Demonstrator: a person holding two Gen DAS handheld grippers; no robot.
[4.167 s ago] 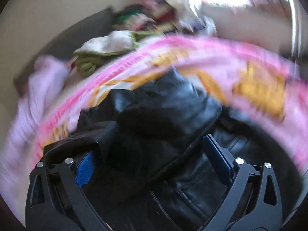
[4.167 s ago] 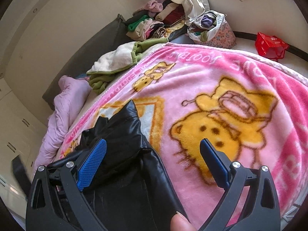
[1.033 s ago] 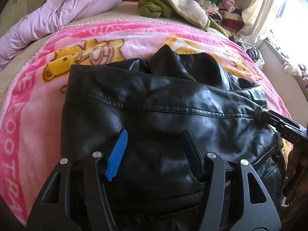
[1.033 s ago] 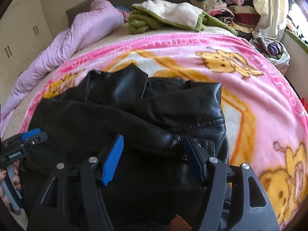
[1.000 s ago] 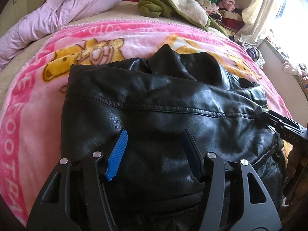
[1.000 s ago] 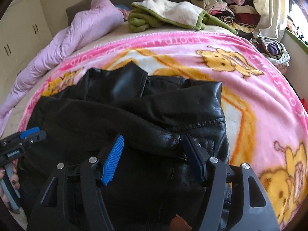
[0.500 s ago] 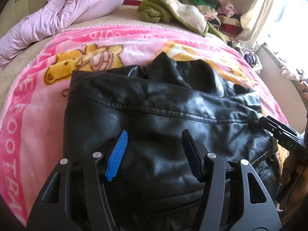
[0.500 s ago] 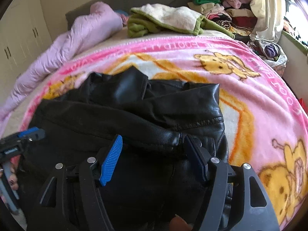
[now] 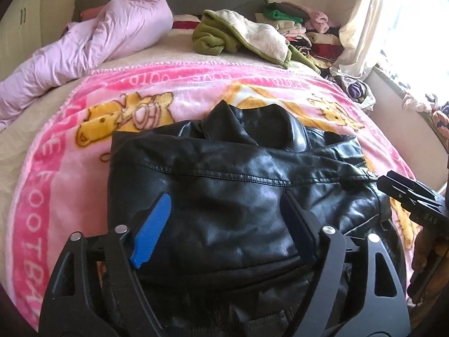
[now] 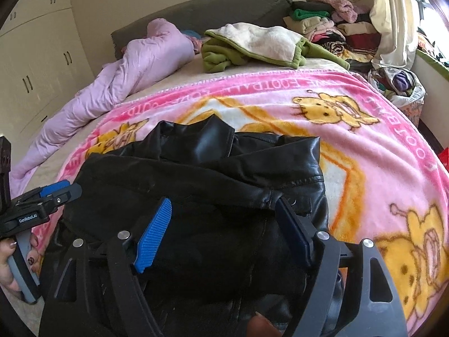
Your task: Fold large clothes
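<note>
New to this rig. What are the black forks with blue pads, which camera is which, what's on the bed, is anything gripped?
No robot arm here: a person holds a two-finger gripper in each hand, and each gripper carries a fisheye camera looking forward along its fingers. That is why the fork fills the bottom of each picture.

The left wrist view shows the left gripper, with the right one at its right edge. The right wrist view shows the right gripper, with the left one at its left edge.

A black leather jacket, partly folded, lies on a pink cartoon-bear blanket spread over the bed. Further back lie a lilac duvet, a green and cream fleece and stacked clothes.

Both grippers are open, jaws apart above the jacket. Neither appears to grip anything.
</note>
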